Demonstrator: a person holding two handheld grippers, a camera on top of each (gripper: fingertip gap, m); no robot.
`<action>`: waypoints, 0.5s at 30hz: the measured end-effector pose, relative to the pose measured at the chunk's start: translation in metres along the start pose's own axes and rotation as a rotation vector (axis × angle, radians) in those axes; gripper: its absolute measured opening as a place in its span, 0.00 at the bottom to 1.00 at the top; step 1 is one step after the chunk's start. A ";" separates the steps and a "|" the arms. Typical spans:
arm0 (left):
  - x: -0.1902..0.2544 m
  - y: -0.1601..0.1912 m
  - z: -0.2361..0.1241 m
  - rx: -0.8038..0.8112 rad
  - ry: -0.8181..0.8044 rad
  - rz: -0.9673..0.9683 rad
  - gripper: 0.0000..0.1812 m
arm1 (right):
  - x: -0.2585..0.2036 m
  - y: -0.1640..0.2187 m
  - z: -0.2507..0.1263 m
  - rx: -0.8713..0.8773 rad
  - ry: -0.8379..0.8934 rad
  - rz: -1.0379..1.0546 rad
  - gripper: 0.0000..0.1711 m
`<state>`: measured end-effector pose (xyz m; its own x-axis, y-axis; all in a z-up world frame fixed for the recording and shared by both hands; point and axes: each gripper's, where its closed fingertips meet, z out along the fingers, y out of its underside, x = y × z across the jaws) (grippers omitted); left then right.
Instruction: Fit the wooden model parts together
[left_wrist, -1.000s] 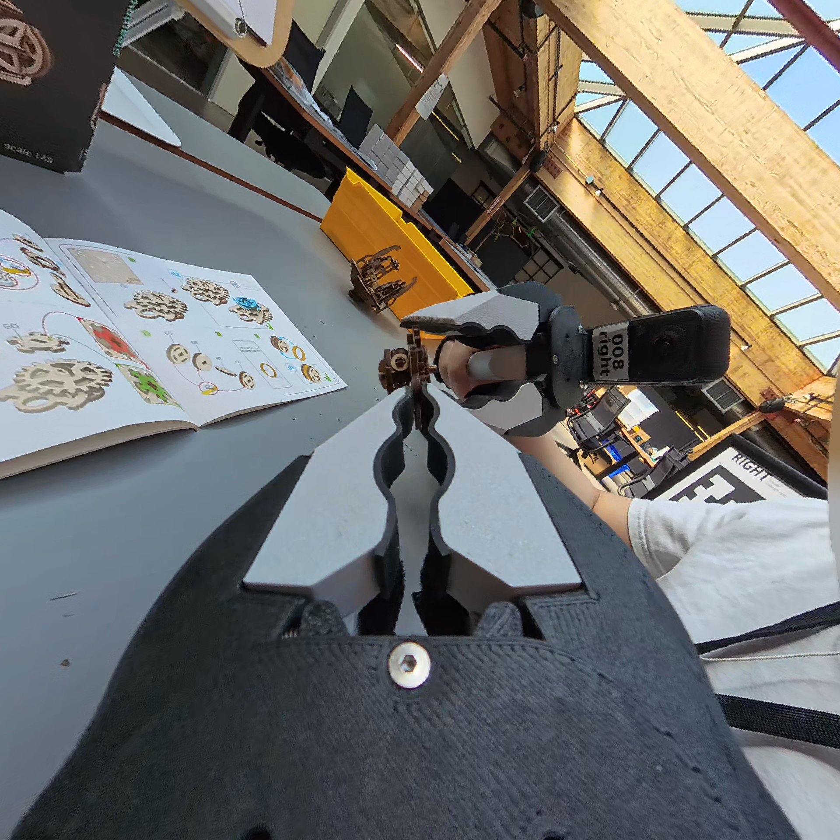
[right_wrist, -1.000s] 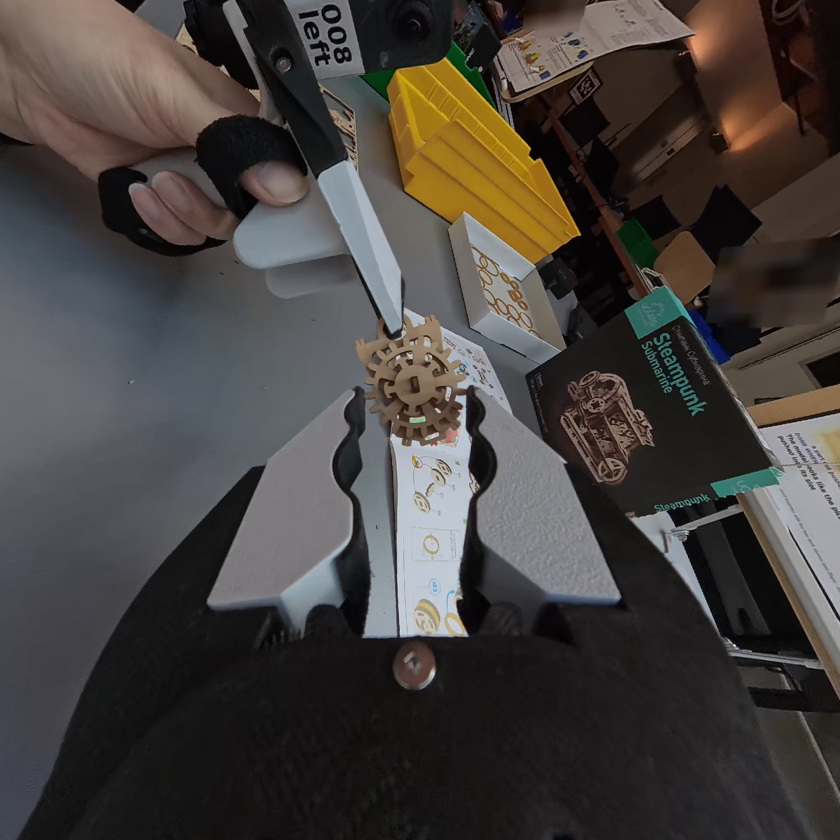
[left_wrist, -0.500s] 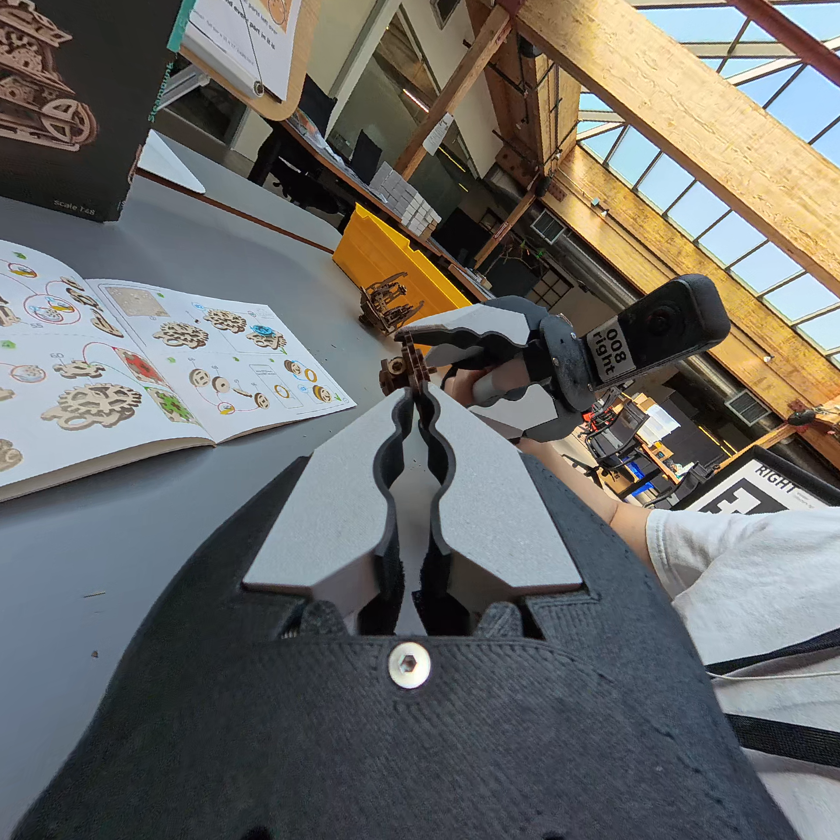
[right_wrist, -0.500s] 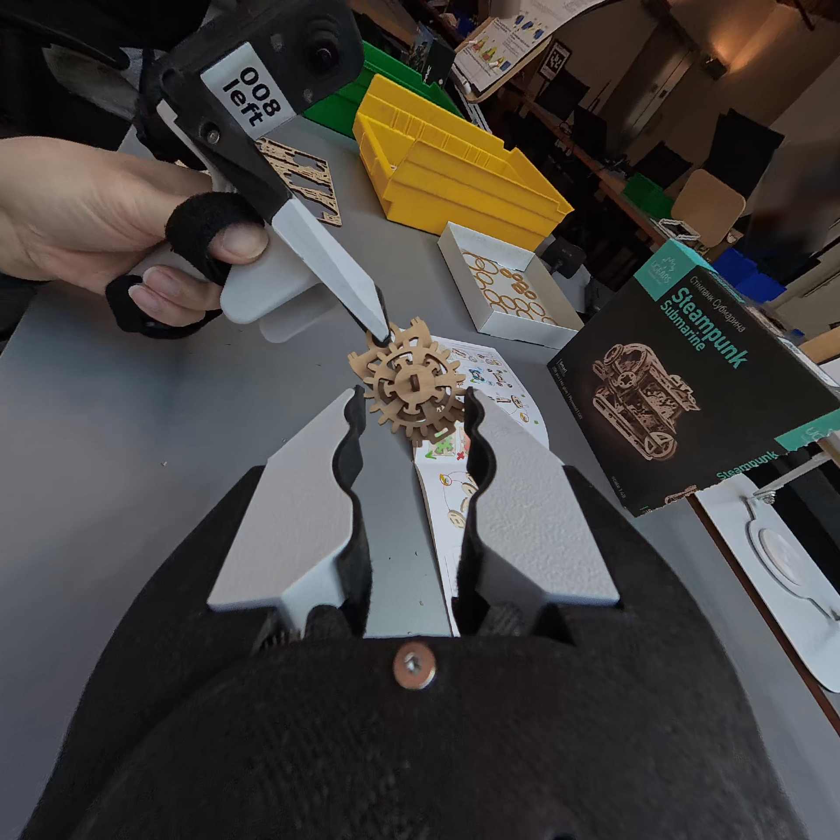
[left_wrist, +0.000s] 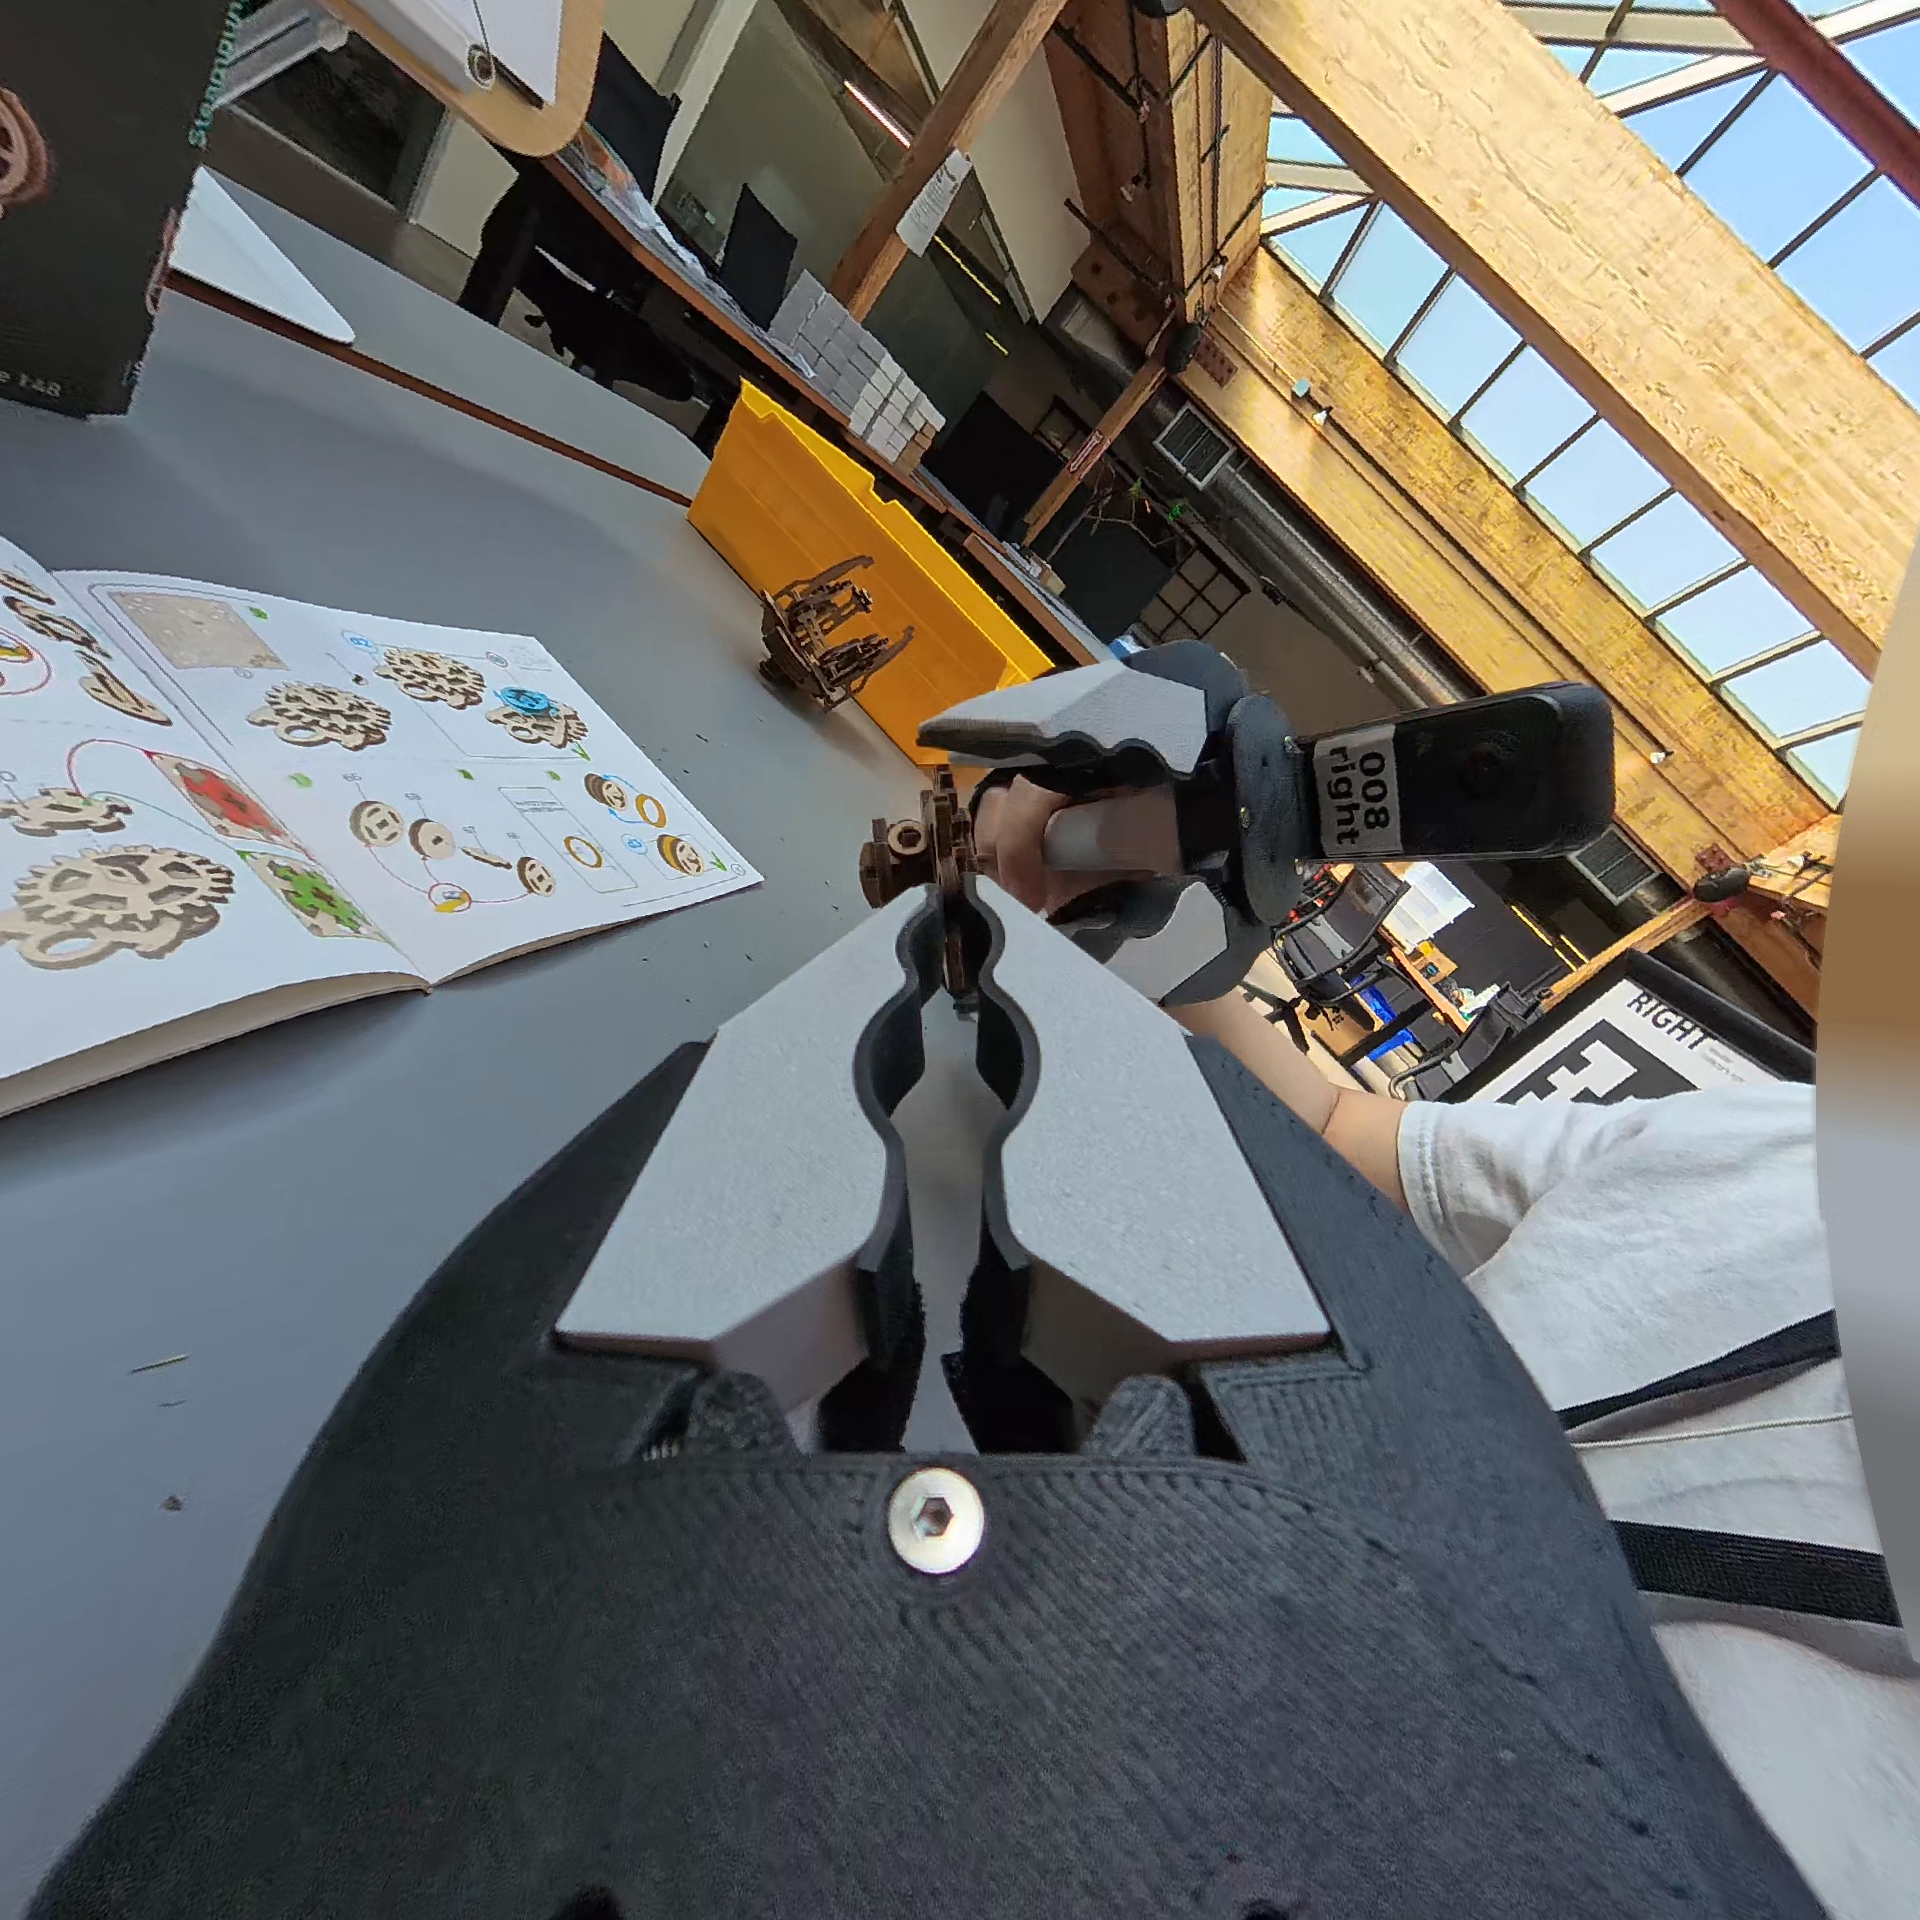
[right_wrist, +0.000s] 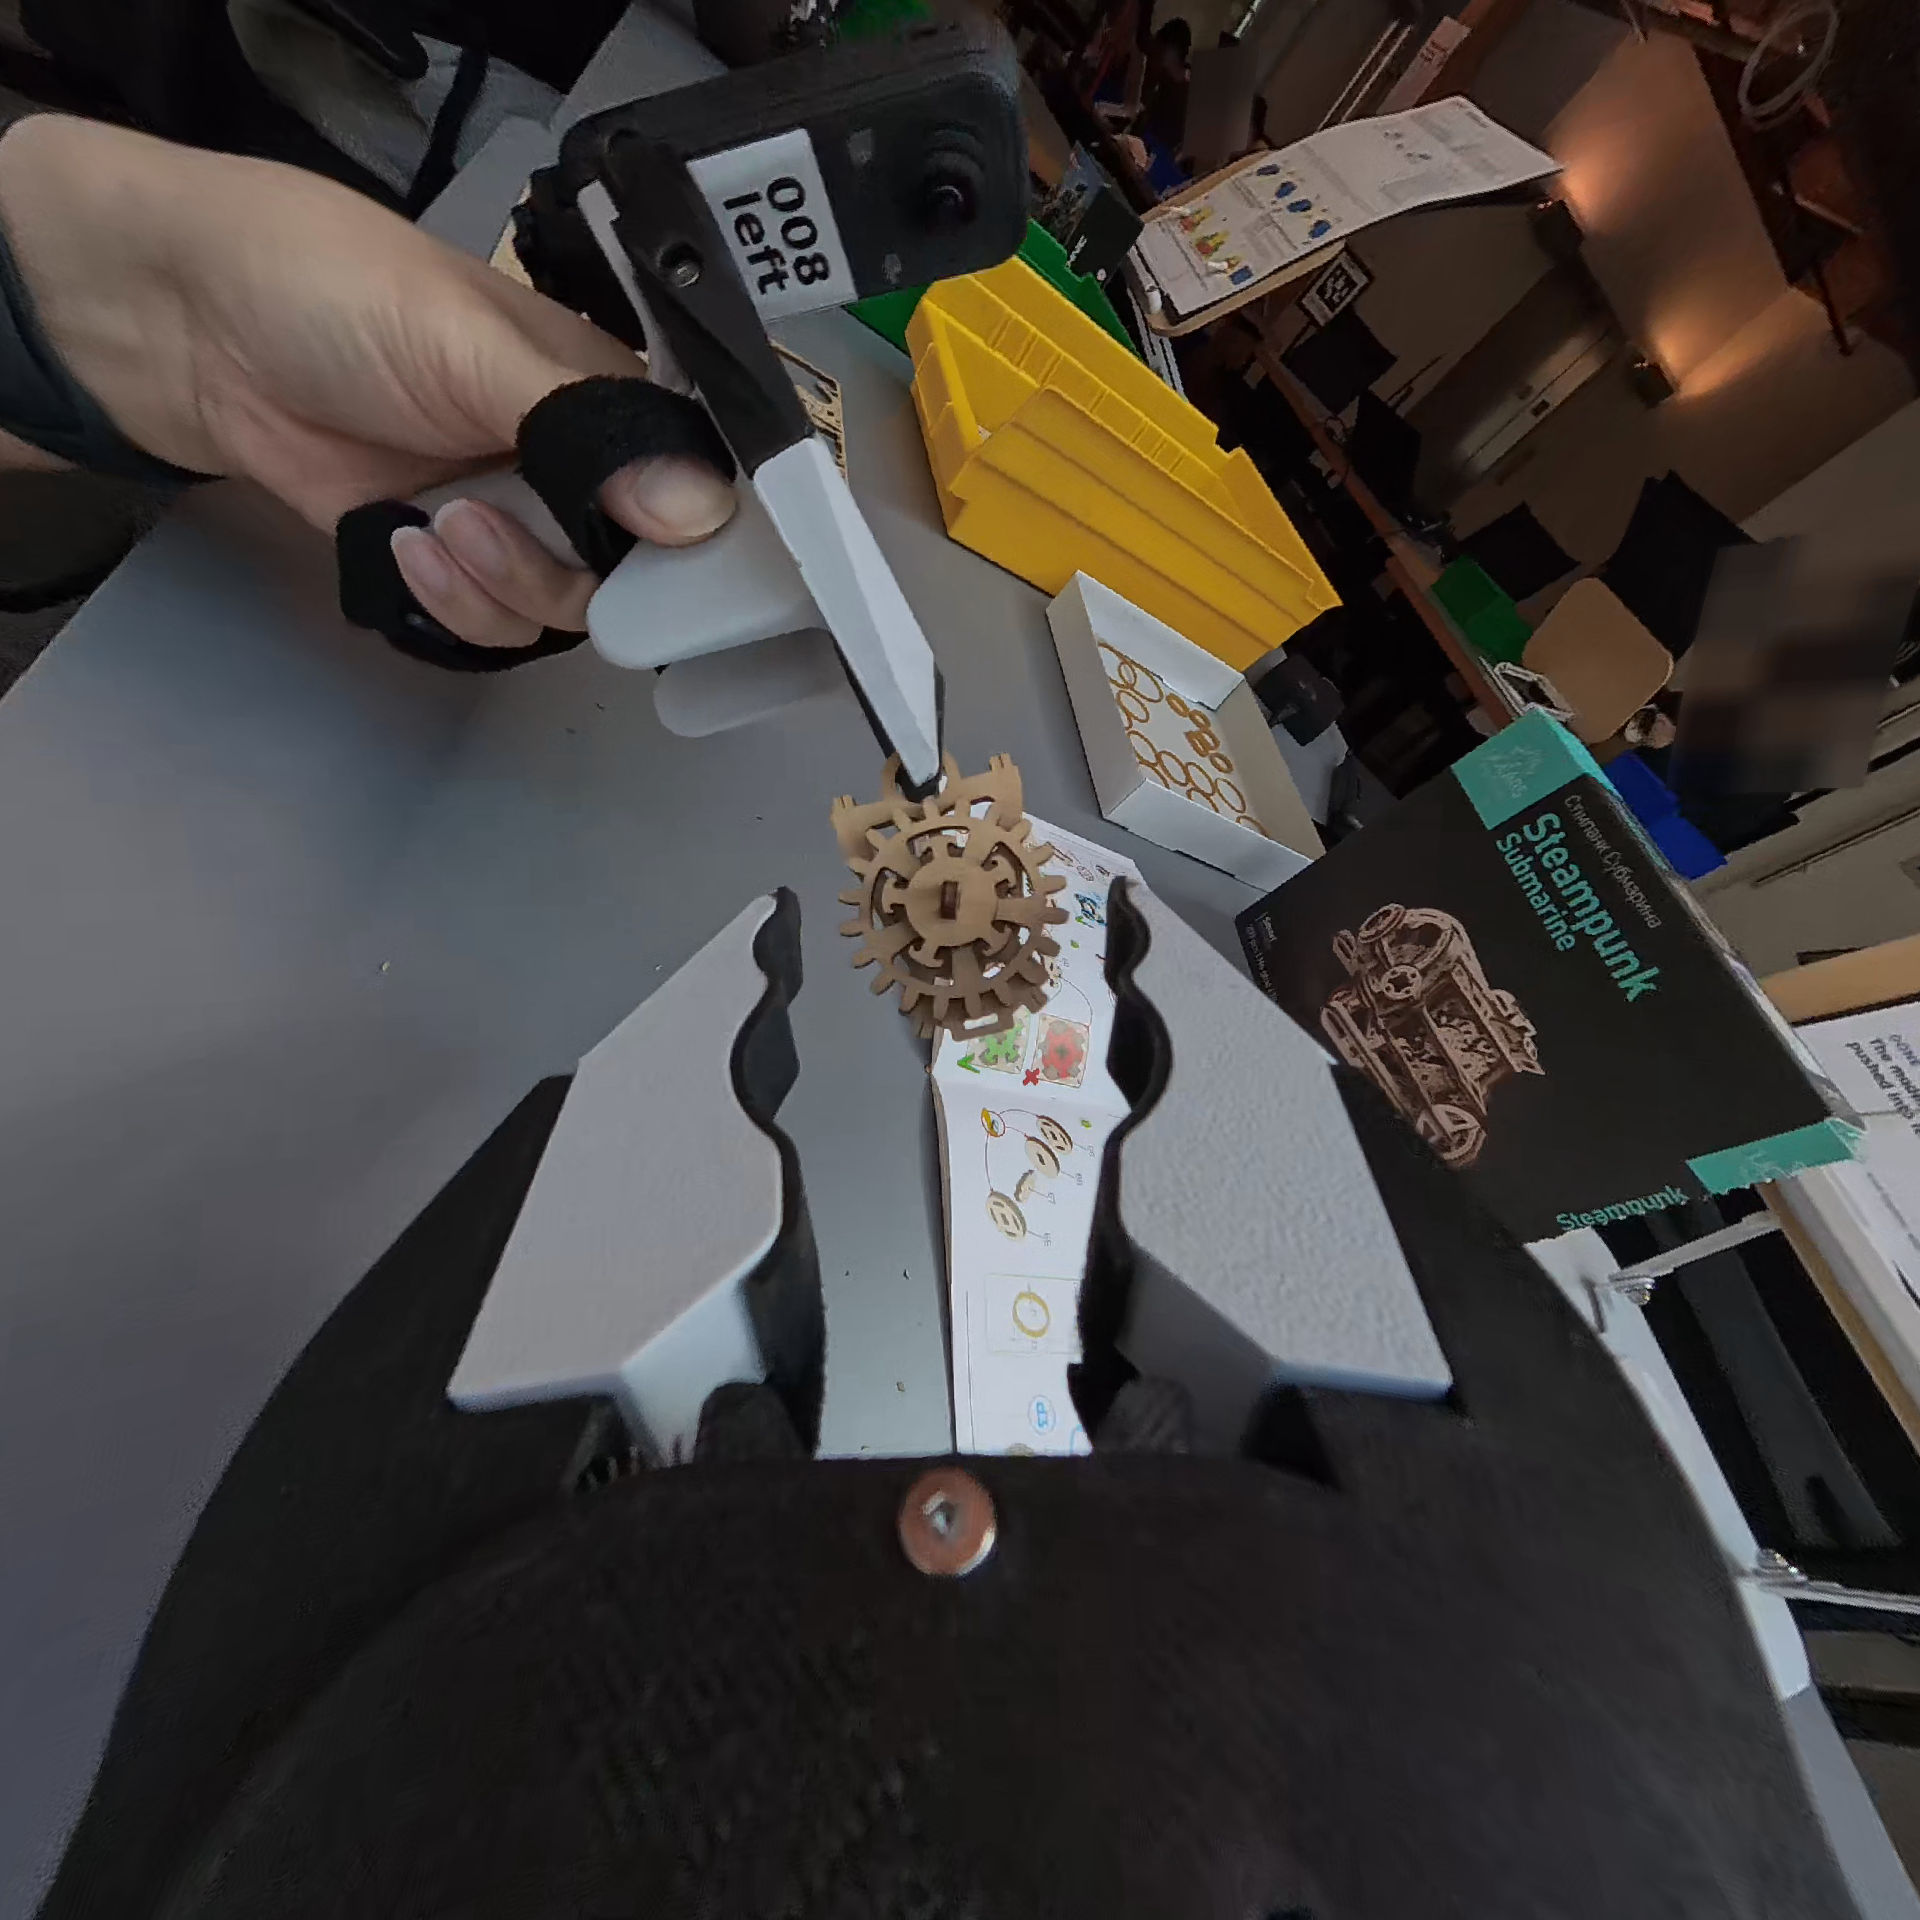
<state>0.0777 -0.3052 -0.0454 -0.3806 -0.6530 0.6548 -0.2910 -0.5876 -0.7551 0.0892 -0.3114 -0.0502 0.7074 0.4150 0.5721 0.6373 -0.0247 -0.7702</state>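
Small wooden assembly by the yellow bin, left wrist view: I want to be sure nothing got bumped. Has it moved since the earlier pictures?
No. The small wooden assembly stands in the same spot, right against the yellow bin's near wall.

Two close wrist cameras look along their tongs from opposite sides, both sharing the wooden gear assembly (right_wrist: 951, 914) above the grey surface (left_wrist: 312, 1143).

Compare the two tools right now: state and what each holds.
The left tool is shut, pinching the wooden gear assembly by its rim; the right tool is open and grips nothing. The left tool's fingertips touch the gear; the right tool's fingers flank it, seemingly without contact. Both have grey fingers with wavy black pads, are hand-held, and sit above the grey table.
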 end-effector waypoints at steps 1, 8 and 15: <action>0.001 0.002 0.001 -0.012 0.001 0.007 0.00 | -0.004 0.002 0.000 -0.015 -0.015 -0.044 0.33; 0.000 0.004 0.005 -0.031 0.005 0.008 0.00 | -0.005 0.008 0.000 -0.059 -0.026 -0.006 0.26; -0.003 -0.002 0.001 -0.001 -0.019 0.035 0.00 | -0.001 0.006 0.007 -0.059 0.017 0.098 0.26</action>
<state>0.0804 -0.3026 -0.0463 -0.3740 -0.6818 0.6287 -0.2785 -0.5641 -0.7773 0.0905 -0.3054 -0.0572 0.7719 0.3924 0.5002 0.5815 -0.1177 -0.8050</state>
